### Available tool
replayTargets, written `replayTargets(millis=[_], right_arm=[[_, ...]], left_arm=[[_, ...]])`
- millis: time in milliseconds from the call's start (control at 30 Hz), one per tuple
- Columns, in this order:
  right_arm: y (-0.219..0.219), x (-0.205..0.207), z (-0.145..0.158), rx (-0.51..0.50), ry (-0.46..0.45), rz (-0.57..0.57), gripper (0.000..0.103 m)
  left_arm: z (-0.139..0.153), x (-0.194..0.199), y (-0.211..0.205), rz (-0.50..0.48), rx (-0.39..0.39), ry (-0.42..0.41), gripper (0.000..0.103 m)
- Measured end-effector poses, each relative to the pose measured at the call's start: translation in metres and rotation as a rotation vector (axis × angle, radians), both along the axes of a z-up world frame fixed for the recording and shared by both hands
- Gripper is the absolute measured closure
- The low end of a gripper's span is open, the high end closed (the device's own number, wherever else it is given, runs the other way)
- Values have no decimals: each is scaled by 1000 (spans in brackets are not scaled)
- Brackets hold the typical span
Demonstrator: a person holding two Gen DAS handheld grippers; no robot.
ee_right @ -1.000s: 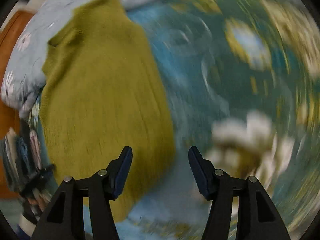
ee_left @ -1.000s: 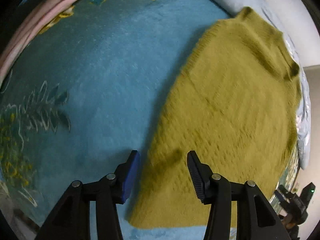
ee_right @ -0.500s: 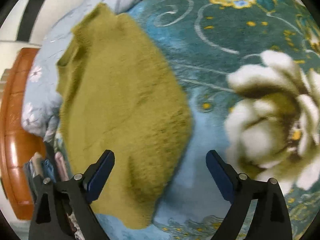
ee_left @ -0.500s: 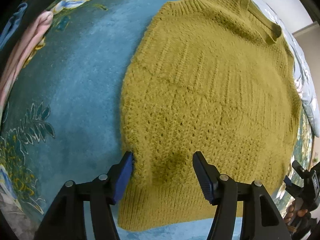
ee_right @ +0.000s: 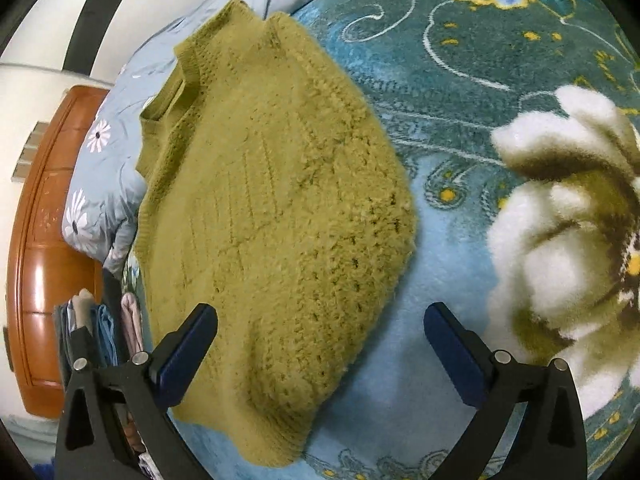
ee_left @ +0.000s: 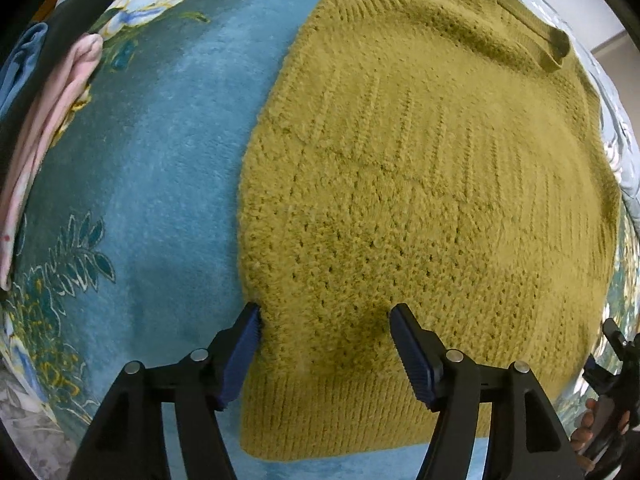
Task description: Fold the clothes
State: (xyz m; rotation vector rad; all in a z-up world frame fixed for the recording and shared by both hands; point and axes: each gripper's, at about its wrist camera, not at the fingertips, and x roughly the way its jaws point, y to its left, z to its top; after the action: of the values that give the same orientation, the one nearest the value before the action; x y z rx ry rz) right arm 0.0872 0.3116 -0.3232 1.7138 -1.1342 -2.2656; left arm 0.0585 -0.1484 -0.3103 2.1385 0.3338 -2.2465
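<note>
A mustard sweater [ee_left: 420, 184] lies flat on a teal floral blanket [ee_left: 160, 160], collar toward a pale flowered quilt [ee_right: 104, 168] and a wooden headboard [ee_right: 40, 260]. Left tongs [ee_left: 325, 320] are opening over its lower corner; right tongs [ee_right: 320, 318], opening wide, straddle its side edge, neither gripping

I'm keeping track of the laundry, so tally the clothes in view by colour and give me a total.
Mustard yellow: 1, the knitted sweater, spread flat on the blanket
Pink: 1, the pink garment at the side
Light blue: 1, the light blue garment next to it
Total: 3. A dark piece by that pile is too unclear to count.
</note>
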Motion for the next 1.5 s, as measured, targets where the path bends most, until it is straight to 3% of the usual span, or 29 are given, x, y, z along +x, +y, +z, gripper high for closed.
replayTargets(millis=[100, 200, 433, 533, 600, 633, 667, 733, 767, 867, 1067, 1267, 1400, 1500], right_arm=[[-1, -1, 3, 16, -39, -33, 0], [-2, -5, 4, 30, -69, 10, 0], [6, 9, 9, -44, -49, -74, 1], [-1, 9, 10, -15, -78, -73, 15], [-1, 11, 8, -35, -112, -85, 35], [-1, 12, 6, -52, -135, -93, 54], [-1, 12, 4, -68, -158, -101, 65], [1, 13, 5, -91, -190, -130, 74], [1, 13, 8, -95, -196, -141, 83], [-9, 3, 34, -60, -170, -107, 84], [-99, -59, 79, 64, -11, 204, 84], [-199, -94, 54, 137, -6, 498, 76], [-221, -94, 48, 91, -11, 577, 76], [-209, -82, 63, 149, 12, 576, 76]], left_arm=[[1, -1, 0, 6, -2, 2, 32], [6, -1, -1, 10, 1, 12, 32], [31, -1, -11, 1, -8, 61, 32], [38, 5, -21, 12, -18, 75, 32], [44, 13, -28, 29, -20, 75, 32], [53, 31, -30, 40, -18, 73, 32], [58, 44, -34, 53, -16, 71, 32], [55, 52, -43, 79, -9, 68, 32], [53, 56, -47, 93, -5, 66, 32], [53, 67, -59, 128, 4, 65, 32], [53, 87, -88, 222, 29, 57, 32], [55, 102, -111, 280, 54, 51, 32], [50, 101, -110, 288, 78, 54, 32], [44, 102, -107, 300, 91, 49, 32]])
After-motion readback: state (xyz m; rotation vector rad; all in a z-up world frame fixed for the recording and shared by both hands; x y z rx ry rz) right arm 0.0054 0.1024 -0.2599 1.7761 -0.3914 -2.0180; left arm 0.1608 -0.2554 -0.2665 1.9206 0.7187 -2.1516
